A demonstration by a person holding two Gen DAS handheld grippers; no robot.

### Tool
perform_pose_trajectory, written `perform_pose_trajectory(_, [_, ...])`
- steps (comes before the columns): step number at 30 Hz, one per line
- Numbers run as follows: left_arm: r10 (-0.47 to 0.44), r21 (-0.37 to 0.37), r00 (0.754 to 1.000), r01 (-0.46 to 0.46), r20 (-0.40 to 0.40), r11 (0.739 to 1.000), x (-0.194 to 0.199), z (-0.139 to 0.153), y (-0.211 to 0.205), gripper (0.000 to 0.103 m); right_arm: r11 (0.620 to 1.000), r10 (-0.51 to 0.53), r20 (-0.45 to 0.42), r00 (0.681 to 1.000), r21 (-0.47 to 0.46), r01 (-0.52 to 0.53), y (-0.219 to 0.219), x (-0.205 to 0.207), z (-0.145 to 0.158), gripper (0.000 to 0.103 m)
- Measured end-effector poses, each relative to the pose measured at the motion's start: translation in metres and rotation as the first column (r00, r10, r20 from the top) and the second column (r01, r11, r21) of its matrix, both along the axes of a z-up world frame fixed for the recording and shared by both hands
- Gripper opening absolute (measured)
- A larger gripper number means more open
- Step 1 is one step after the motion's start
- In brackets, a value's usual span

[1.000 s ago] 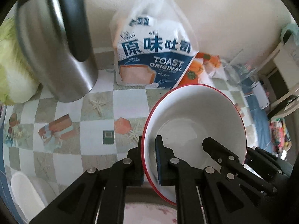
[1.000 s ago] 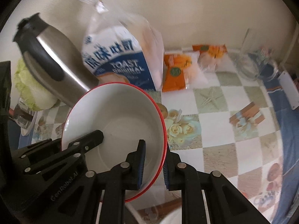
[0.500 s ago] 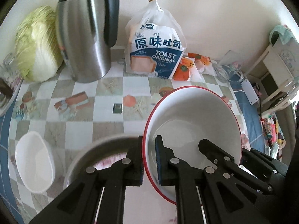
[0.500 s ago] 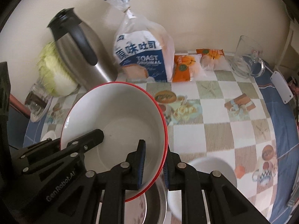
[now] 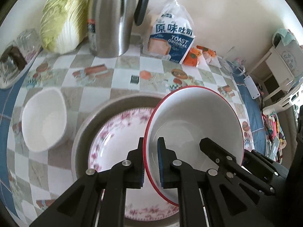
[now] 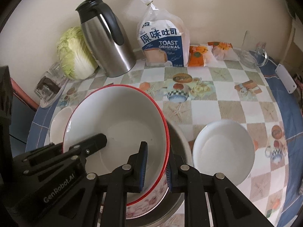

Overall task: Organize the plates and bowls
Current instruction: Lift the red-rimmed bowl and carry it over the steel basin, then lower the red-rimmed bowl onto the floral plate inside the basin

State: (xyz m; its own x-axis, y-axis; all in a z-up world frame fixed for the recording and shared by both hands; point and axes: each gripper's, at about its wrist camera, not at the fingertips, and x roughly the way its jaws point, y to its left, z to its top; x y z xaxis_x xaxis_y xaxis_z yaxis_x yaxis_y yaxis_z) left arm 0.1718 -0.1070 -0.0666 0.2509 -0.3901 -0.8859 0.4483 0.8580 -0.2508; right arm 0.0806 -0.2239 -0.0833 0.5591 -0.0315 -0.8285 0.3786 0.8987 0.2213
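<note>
While both grippers clamp the red-rimmed bowl (image 5: 195, 124) by opposite sides of its rim, left gripper (image 5: 150, 160) and right gripper (image 6: 155, 167) each pinching the wall, it hangs tilted over the floral plate (image 5: 117, 132), which already lies in a grey dish (image 5: 106, 106). Setting it down is, I judge, the step in hand. Two white bowls (one (image 5: 44, 119) left, one (image 6: 223, 149) right) wait unstacked on the table (image 6: 217, 94).

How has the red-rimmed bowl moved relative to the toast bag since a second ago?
Yes. The red-rimmed bowl, clamped by both grippers, has pulled back from the toast bag toward the camera side and now hangs over the floral plate in the grey basin.
</note>
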Motion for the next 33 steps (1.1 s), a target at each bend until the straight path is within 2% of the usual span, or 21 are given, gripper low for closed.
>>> perform_pose_trajectory(8, [0.044, 0.009, 0.999, -0.044, -0.026, 0.999, -0.014, -0.010, 0.023, 0.011, 1.000, 0.009, -0.010, 1.000, 0.025, -0.009, 0.023, -0.010, -0.014, 0.019])
perform_pose_trajectory(17, [0.055, 0.020, 0.998, -0.054, -0.038, 0.998, -0.015, -0.012, 0.032, 0.012, 0.999, 0.006, 0.001, 1.000, 0.044, -0.006, 0.036, -0.016, -0.018, 0.019])
perform_pose_trajectory(33, [0.055, 0.056, 0.998, -0.056, 0.007, 0.997, -0.019, -0.003, 0.033, 0.013, 0.997, 0.023, 0.022, 1.000, 0.069, -0.024, 0.038, -0.016, -0.017, 0.019])
